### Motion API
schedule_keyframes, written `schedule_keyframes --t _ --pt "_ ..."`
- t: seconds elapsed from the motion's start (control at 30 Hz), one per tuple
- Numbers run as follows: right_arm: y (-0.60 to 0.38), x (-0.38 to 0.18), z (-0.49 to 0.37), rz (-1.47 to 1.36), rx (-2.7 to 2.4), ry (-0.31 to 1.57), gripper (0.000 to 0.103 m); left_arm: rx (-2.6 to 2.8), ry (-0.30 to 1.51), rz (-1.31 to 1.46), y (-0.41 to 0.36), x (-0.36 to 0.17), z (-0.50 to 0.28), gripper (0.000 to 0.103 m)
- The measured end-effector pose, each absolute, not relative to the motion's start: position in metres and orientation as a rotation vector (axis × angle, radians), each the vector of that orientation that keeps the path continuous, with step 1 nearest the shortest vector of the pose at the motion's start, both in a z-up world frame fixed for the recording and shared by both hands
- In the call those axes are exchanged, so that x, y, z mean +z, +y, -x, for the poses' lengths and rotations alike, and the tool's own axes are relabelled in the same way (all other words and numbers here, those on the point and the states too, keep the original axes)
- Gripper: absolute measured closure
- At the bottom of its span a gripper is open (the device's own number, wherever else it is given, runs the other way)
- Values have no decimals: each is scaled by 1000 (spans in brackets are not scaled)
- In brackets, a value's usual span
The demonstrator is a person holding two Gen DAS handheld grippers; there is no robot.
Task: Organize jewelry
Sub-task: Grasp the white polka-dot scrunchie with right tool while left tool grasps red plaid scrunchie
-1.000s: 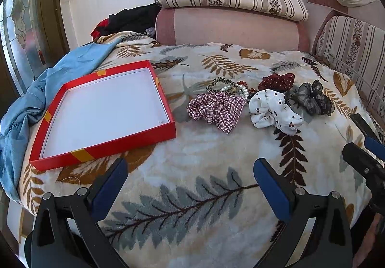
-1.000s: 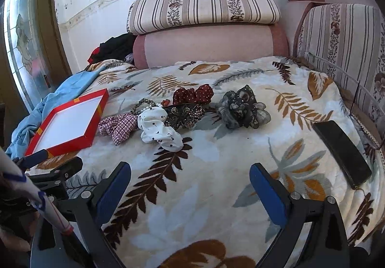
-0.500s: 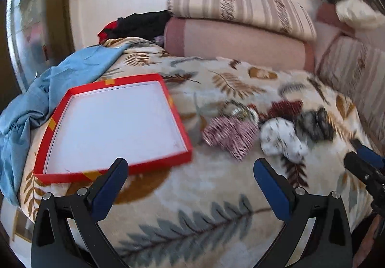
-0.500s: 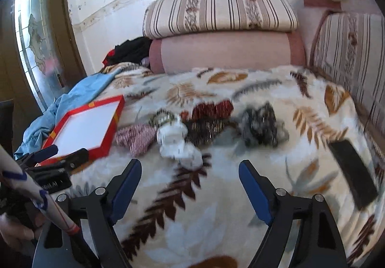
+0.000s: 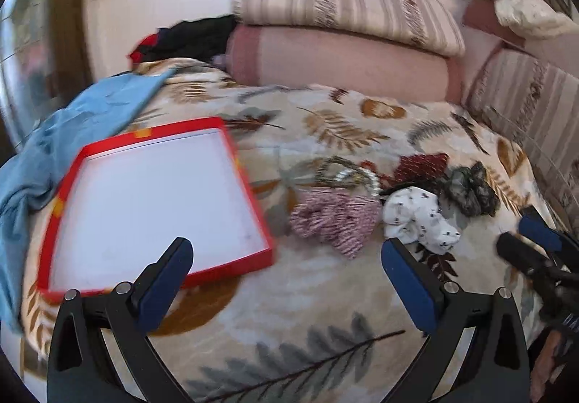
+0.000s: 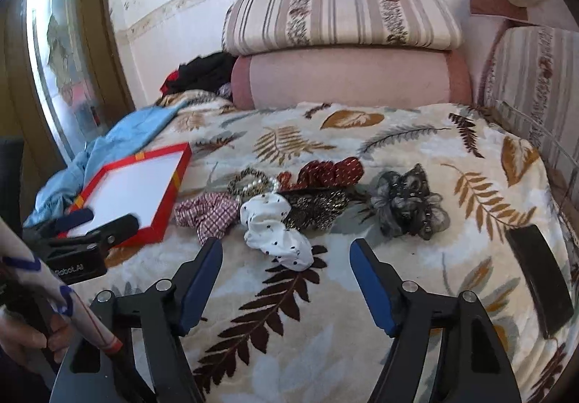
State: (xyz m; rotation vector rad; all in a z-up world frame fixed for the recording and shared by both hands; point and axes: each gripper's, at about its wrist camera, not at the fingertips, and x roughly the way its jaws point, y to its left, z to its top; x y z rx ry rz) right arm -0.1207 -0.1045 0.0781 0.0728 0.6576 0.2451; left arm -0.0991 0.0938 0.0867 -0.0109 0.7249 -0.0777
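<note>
Item: right gripper [image 6: 286,276], jaws part open and just been closing, nothing between them. Left gripper [image 5: 286,276], jaws wide, empty.

Item: heap of hair ties and bracelets on the leaf-print blanket [image 6: 362,312], comprising white dotted scrunchie [image 6: 277,229], plaid scrunchie [image 6: 208,213], beaded bracelets [image 6: 249,184], dark red scrunchie [image 6: 331,169], grey scrunchie [image 6: 409,204].

Item: red tray [image 6: 137,189], bare, at ten o'clock of the heap.

Risk: pieces overlap, so a pinch on the white scrunchie would likely drag a neighbour along; soft blanket pile may be nipped too. Narrowed jaws may straddle poorly.

Position: white scrunchie lies at twelve o'clock, just beyond the right fingertips; from the left gripper, at one o'clock.
</note>
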Motion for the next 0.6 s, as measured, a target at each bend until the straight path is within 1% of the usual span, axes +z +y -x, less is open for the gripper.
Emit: schedule_keyframes --t 0.03,0.1,0.17,0.23,0.3,0.33,0.37,0.4,0.47,0.6 --pt "-100 75 115 -56 259 672 34 -92 743 1 89 84 89 0" --pt "-94 69 104 -34 284 701 46 -116 765 -5 83 80 75 0" --pt "-87 63 91 -13 310 737 50 -118 781 -30 78 77 58 4" --pt "-82 55 78 11 331 765 51 -117 788 -41 77 75 50 15" --pt "-76 45 65 48 338 799 58 -119 796 -24 81 72 44 17" --pt "-75 41 61 56 337 814 59 -121 799 -11 83 71 43 17" --pt "-74 33 53 56 351 850 64 -127 802 -4 84 69 42 17" --pt "-73 25 47 55 361 887 77 -137 804 -5 84 68 42 17" --pt "-77 19 44 48 339 896 89 -152 799 -25 79 66 42 17" --pt "-98 39 50 -40 314 810 92 -170 821 -34 70 60 34 17"
